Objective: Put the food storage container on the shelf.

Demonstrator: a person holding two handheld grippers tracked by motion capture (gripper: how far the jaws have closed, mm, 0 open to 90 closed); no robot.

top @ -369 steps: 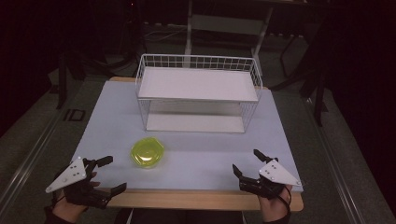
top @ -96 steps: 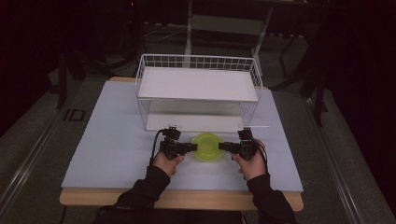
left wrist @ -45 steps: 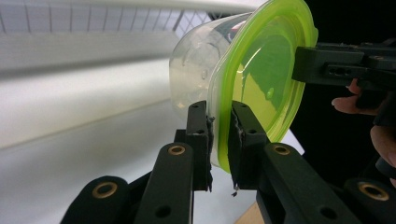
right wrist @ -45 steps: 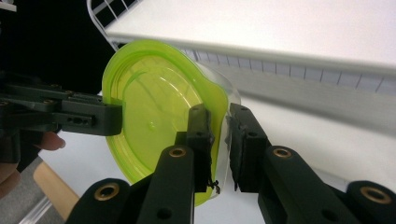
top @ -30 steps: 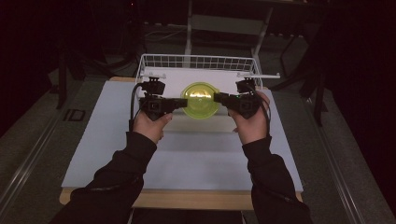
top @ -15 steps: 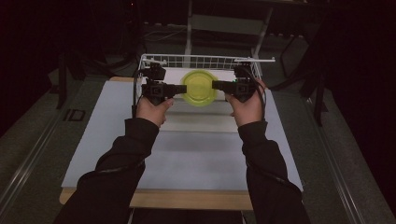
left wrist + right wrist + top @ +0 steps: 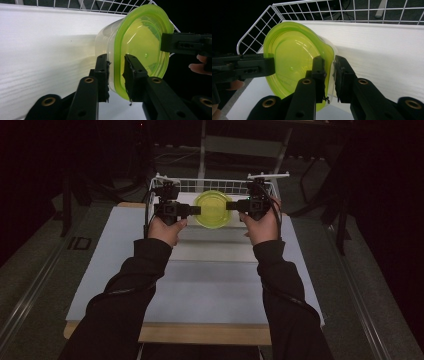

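Container [image 7: 213,209] has risen over the wire rack [image 7: 210,185].

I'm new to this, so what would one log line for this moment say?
left gripper: shut on container rim | right gripper: shut on opposite rim | lidded container: held above rack top shelf

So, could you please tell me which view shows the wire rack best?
The high view: the wire rack stands whole at the table's far end, behind the tub that both grippers hold. The left gripper view gives its white shelf and some rim; the right gripper view its corner mesh.
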